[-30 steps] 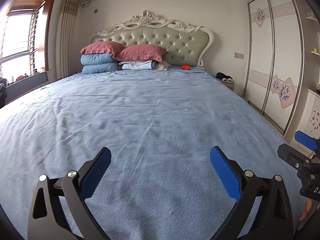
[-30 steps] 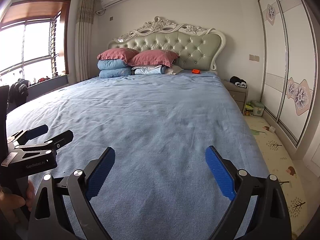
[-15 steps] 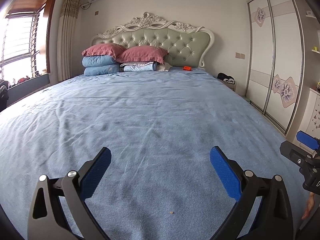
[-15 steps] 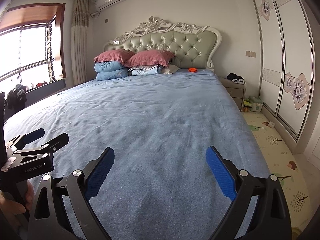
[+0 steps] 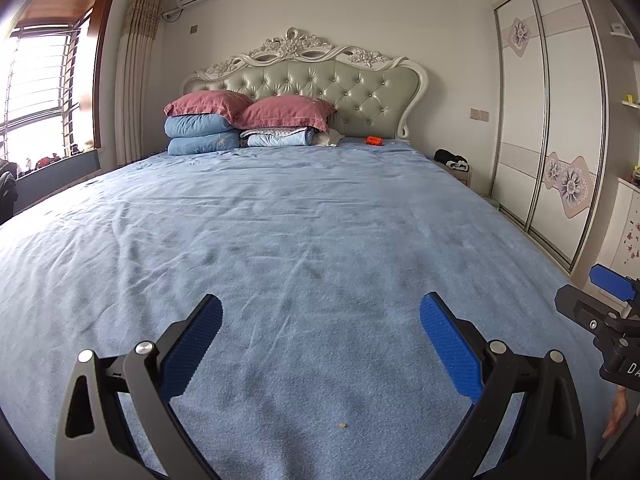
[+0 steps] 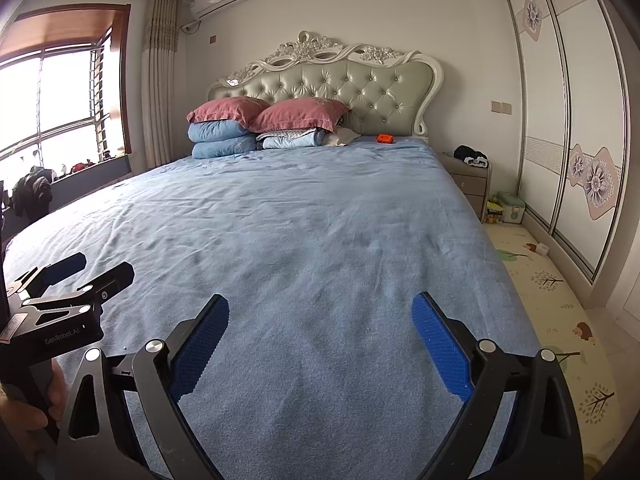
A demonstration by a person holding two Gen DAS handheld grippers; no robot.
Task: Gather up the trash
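Observation:
My left gripper (image 5: 320, 316) is open above the foot of a wide bed (image 5: 304, 216) with a blue cover, nothing between its blue pads. A tiny tan crumb (image 5: 341, 425) lies on the cover just below and between its fingers. My right gripper (image 6: 320, 316) is open too and holds nothing, over the bed's right part. A small orange object (image 5: 374, 141) lies far off by the headboard; it also shows in the right wrist view as the orange object (image 6: 384, 138). Each gripper shows at the other view's edge: right gripper (image 5: 600, 300), left gripper (image 6: 68, 280).
Pillows and folded quilts (image 5: 248, 124) are stacked at the headboard. A nightstand (image 6: 470, 184) with dark clothes stands right of the bed, with a small box (image 6: 512, 208) on a patterned floor mat (image 6: 548, 292). Sliding wardrobe doors (image 6: 576, 140) line the right wall. A window (image 6: 52, 104) is at the left.
Both views have shifted slightly, the right one turning a little right so more floor mat shows. Both grippers stay open and nothing was picked up.

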